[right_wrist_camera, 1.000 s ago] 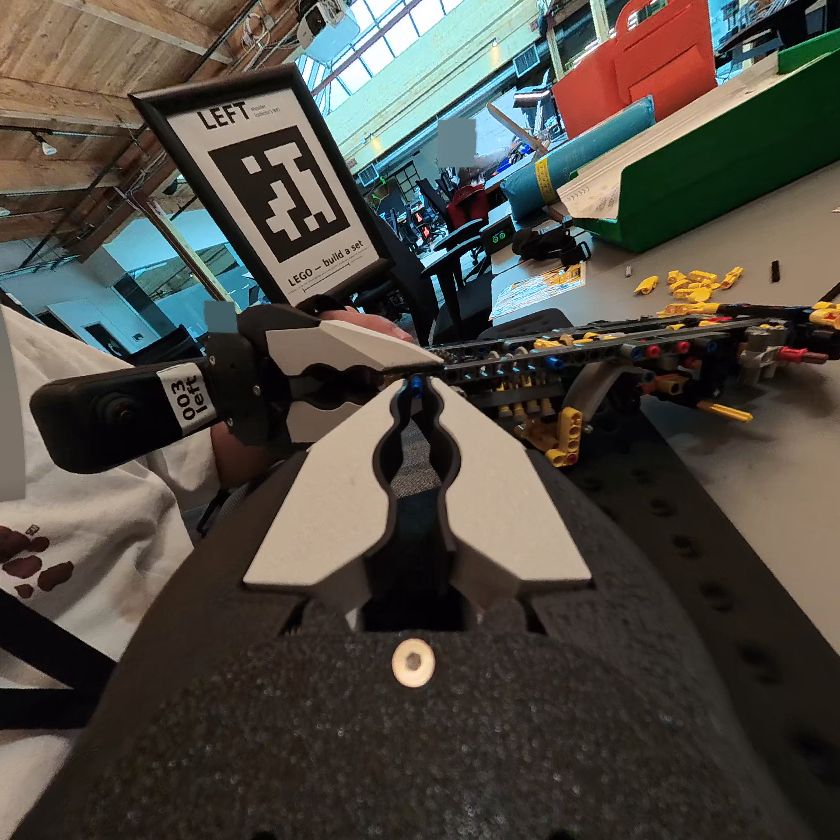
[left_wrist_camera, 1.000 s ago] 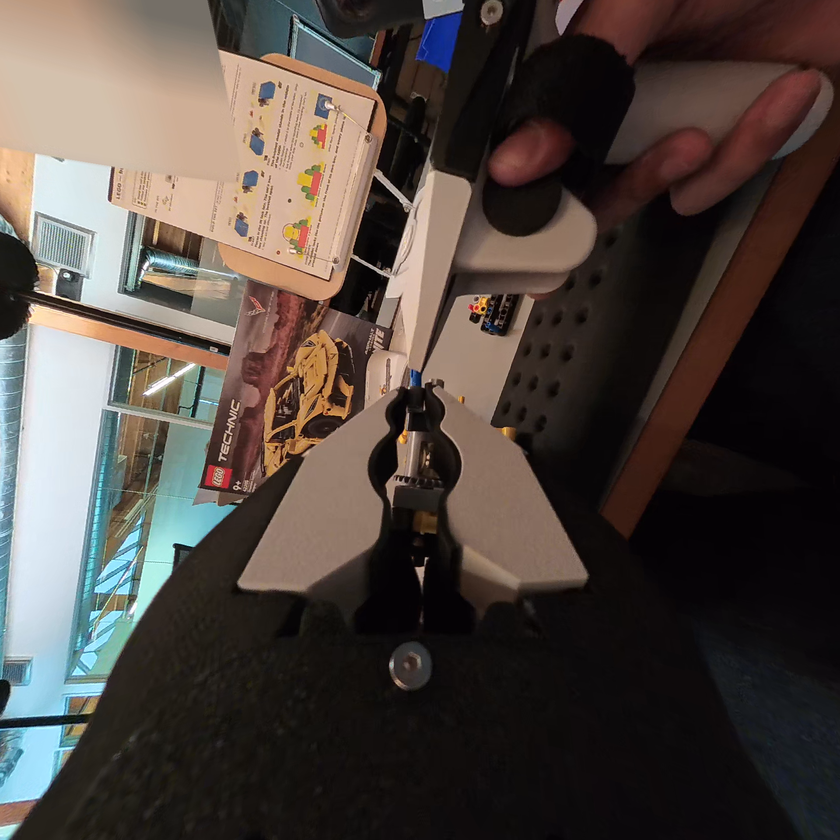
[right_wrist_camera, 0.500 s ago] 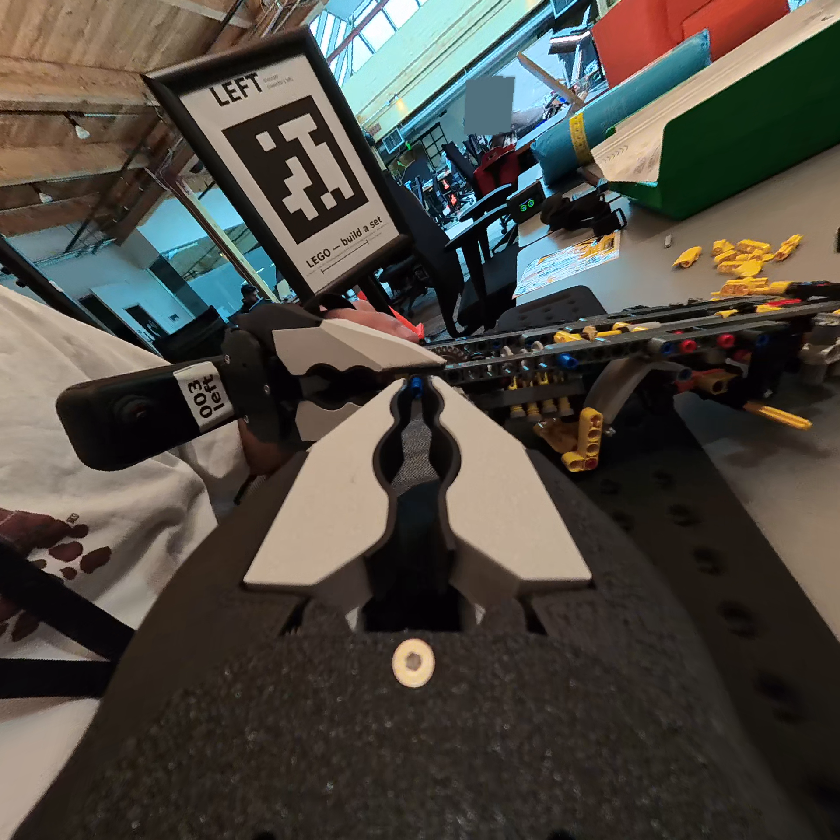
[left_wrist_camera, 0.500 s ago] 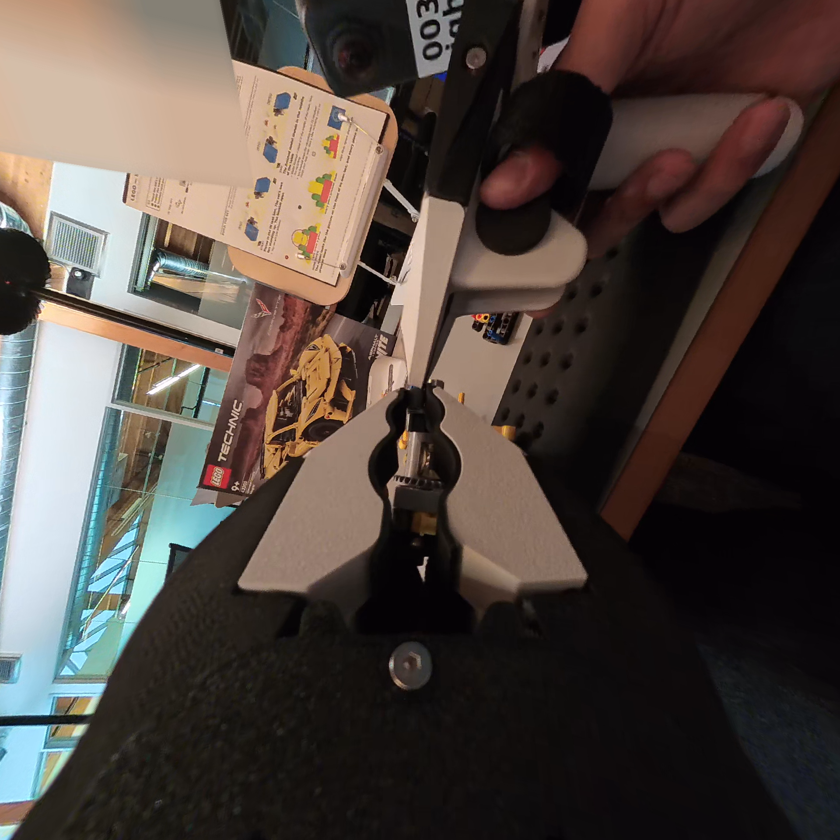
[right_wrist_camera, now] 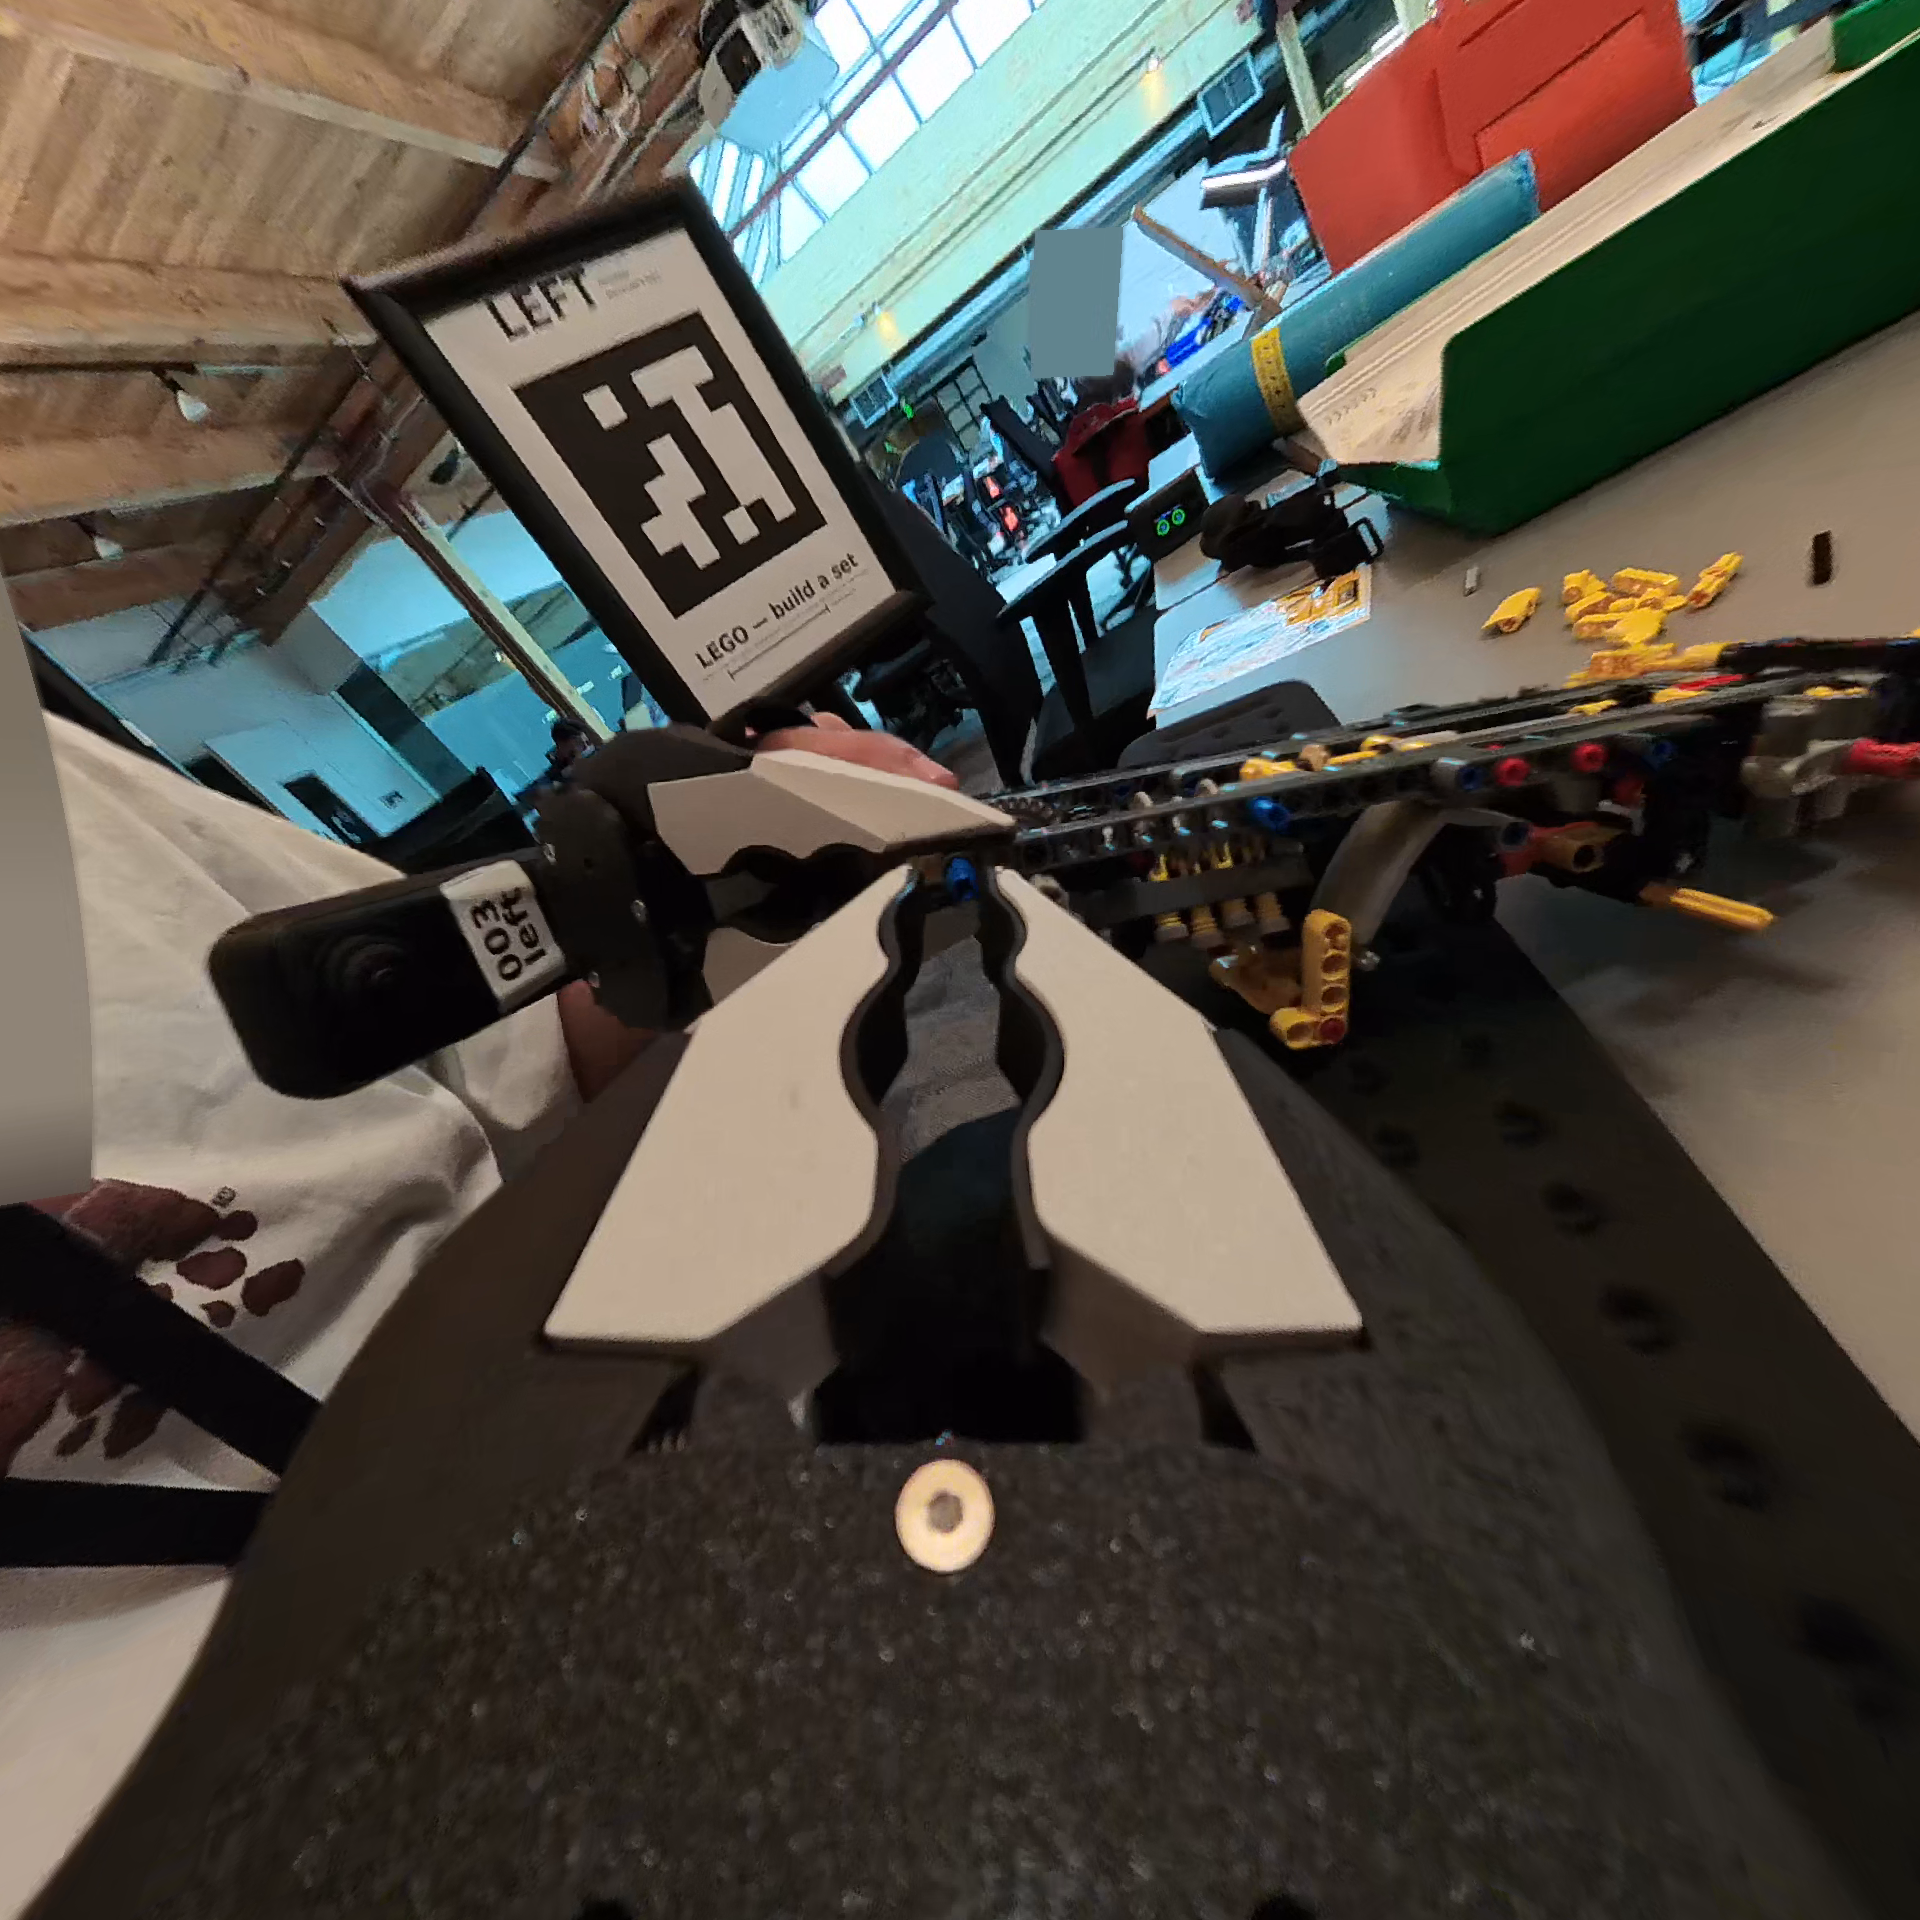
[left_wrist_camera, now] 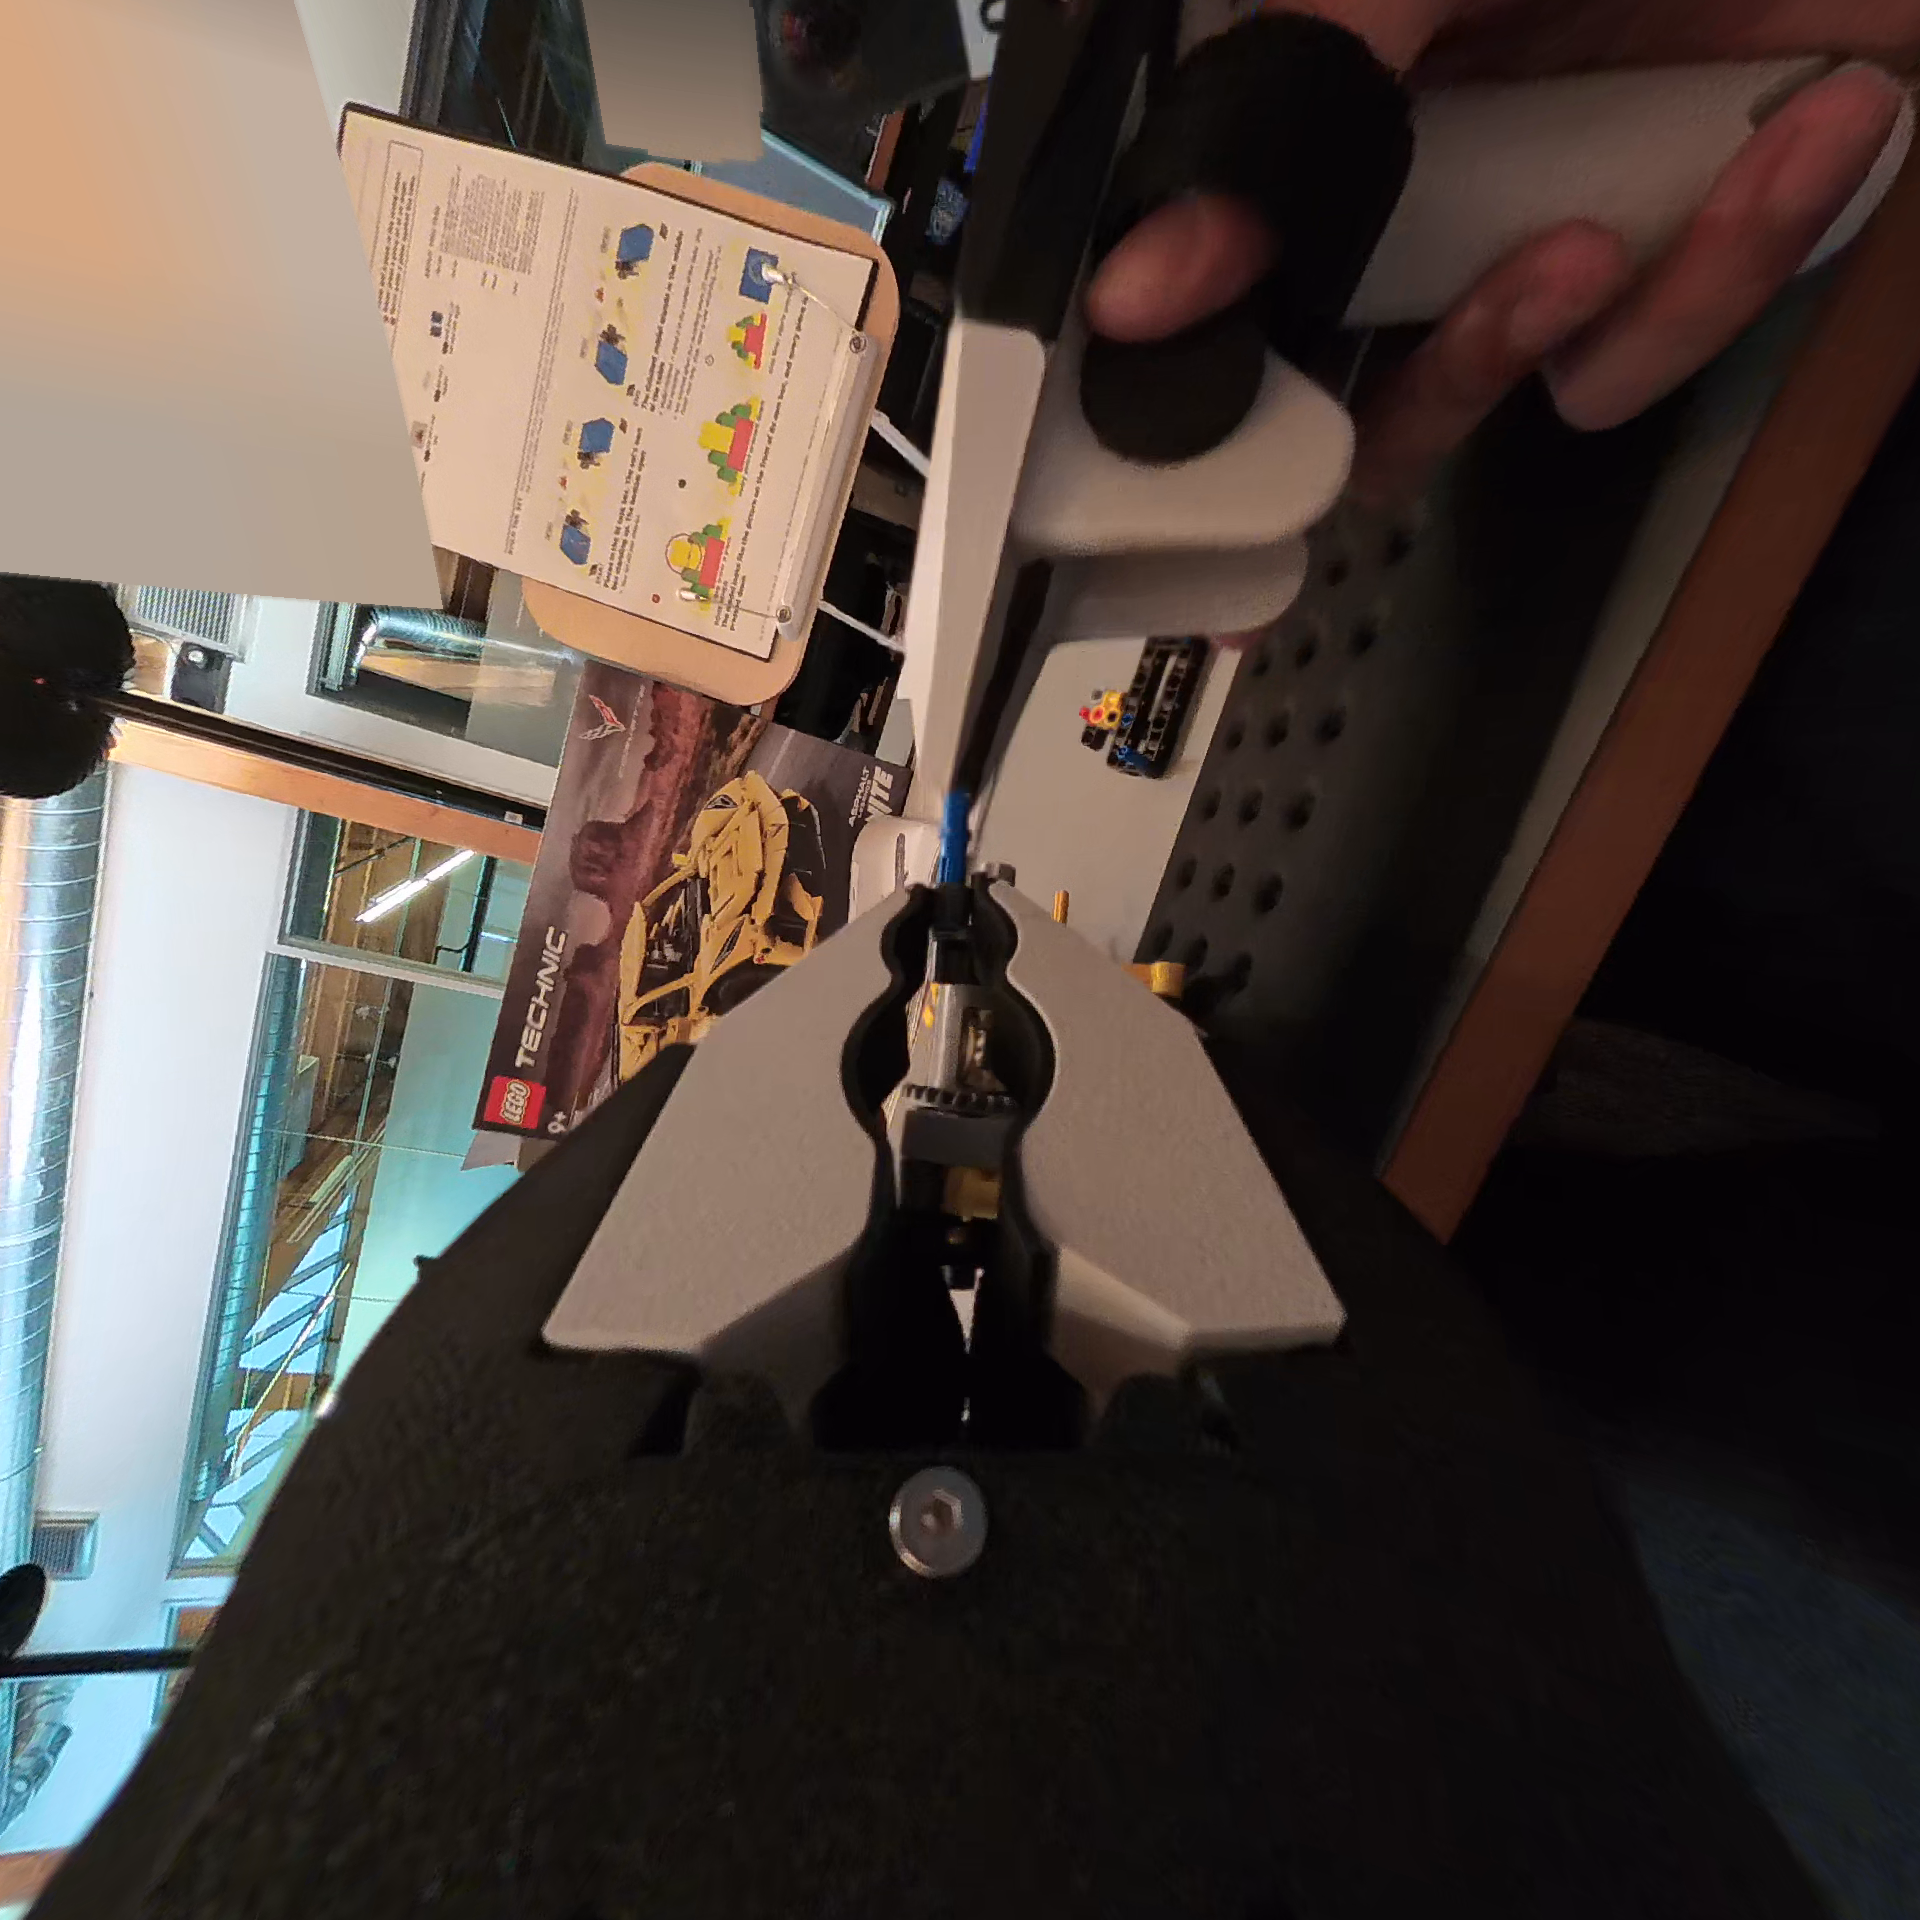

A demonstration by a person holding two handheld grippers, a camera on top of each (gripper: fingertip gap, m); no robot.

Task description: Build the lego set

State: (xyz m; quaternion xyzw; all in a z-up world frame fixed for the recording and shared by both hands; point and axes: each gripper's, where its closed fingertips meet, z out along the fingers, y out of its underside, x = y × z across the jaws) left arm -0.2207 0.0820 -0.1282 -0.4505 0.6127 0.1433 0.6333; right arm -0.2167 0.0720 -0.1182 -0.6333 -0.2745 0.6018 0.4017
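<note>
The left tool (left_wrist_camera: 961, 904) is clenched on one end of the long chassis (right_wrist_camera: 1351, 800); the rest juts out over the desk (right_wrist_camera: 1714, 1039); the right tool (right_wrist_camera: 961, 883) pinches a blue pin (right_wrist_camera: 961, 878) just beside that end; light but pop-apart, best gripped at stiff beams.

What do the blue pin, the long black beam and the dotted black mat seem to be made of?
Blue pin: likely hard moulded plastic, slightly glossy. Long black beam: same kind of plastic, with evenly spaced round holes. Dotted black mat: matte, possibly rubber or foam; the look leaves it open.
</note>
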